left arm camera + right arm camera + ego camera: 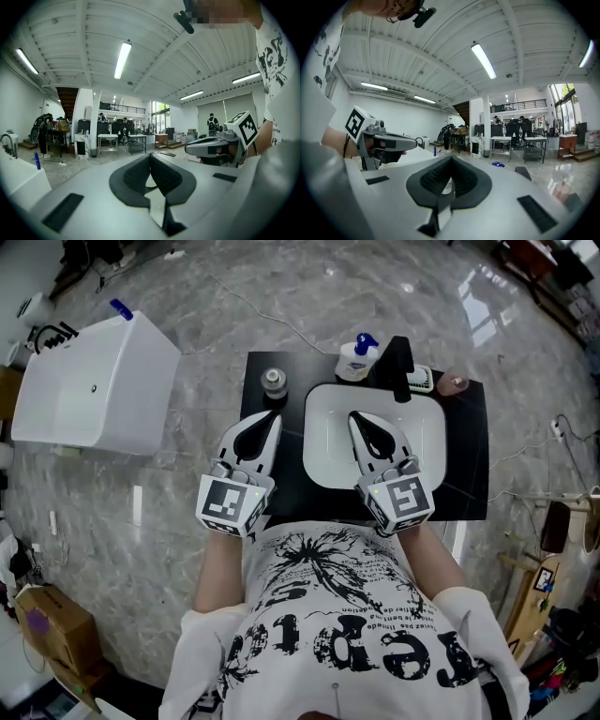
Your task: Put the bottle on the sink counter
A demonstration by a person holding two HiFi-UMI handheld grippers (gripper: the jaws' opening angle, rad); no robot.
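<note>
We hold 2 grippers side by side above the black sink counter [464,470]. The left gripper [272,416] has its dark jaws pressed together with nothing between them. The right gripper [356,416], over the white rectangular basin [323,401], is likewise closed and empty. The white plastic bottle with a blue pump top [357,359] stands upright on the counter just behind the basin, beside the black faucet [401,367] and apart from both grippers. A small grey jar [273,381] stands left of it.

You are holding the left gripper [150,161], jaws pressed together; your right gripper [190,149] is hovering at its right.
</note>
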